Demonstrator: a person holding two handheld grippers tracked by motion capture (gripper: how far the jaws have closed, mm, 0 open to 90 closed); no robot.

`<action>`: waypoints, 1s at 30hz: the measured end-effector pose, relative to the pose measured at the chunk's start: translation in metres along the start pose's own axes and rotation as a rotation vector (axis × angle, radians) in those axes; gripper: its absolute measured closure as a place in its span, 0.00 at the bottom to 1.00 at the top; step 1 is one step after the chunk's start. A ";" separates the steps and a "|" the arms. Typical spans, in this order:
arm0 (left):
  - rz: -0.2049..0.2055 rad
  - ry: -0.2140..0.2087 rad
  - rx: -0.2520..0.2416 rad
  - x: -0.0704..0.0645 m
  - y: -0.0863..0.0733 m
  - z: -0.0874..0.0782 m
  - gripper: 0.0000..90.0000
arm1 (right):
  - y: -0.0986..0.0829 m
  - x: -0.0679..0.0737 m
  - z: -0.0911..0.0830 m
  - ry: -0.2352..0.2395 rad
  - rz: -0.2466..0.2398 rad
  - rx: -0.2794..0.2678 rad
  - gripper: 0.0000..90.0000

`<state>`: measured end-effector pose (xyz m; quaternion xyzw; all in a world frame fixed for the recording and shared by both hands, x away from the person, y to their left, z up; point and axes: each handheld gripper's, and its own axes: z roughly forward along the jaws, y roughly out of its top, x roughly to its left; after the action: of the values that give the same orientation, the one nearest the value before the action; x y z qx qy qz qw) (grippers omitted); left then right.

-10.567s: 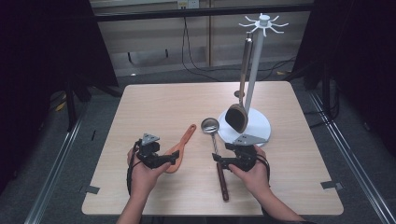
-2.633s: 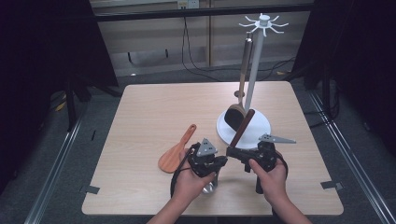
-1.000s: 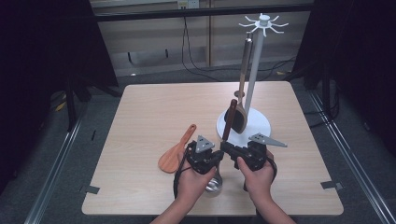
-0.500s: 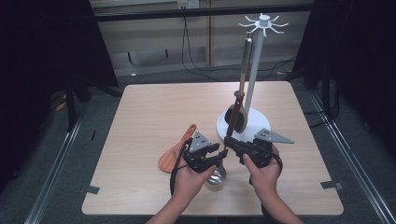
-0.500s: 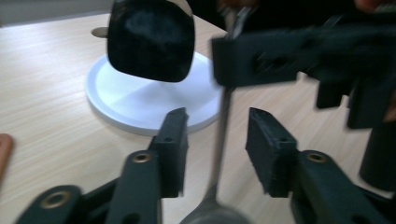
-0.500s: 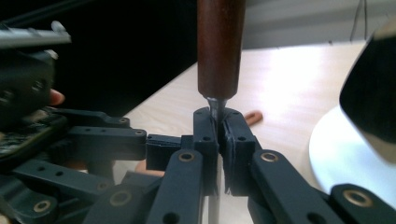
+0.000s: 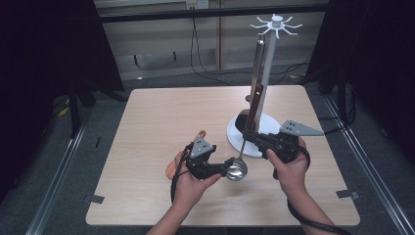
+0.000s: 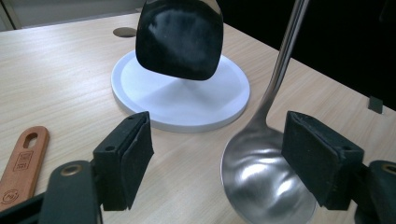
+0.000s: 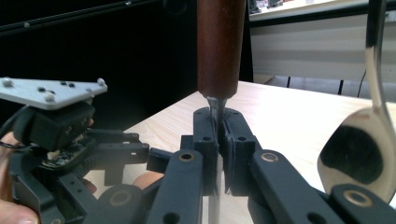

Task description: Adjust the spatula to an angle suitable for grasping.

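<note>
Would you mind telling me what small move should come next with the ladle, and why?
Probably lift the ladle toward the rack. The right claw is shut on its metal stem just below the wooden handle, while the left claw stands open around the bowl, one pad beside it, so nothing else holds it down.

so the ladle [image 7: 238, 166] got lifted off the table and tipped upright, right gripper [image 7: 248, 135] clamped on its handle, left gripper [image 7: 228, 168] moved over to its bowl.
</note>
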<state>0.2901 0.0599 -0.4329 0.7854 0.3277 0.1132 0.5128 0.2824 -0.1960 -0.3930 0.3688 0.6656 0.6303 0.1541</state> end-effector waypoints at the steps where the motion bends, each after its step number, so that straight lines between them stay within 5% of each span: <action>1: -0.005 -0.001 0.001 0.000 -0.001 0.000 0.26 | 0.001 -0.001 0.000 0.004 -0.006 0.003 0.96; 6: -0.005 0.003 0.008 0.003 -0.001 -0.001 0.23 | 0.009 -0.006 -0.001 0.039 -0.008 -0.007 0.96; 30: -0.029 0.003 0.028 0.008 -0.008 0.002 0.19 | 0.051 -0.018 -0.006 0.027 -0.074 -0.034 0.95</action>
<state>0.2942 0.0654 -0.4418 0.7875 0.3413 0.1025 0.5029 0.3058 -0.2167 -0.3482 0.3328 0.6700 0.6403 0.1744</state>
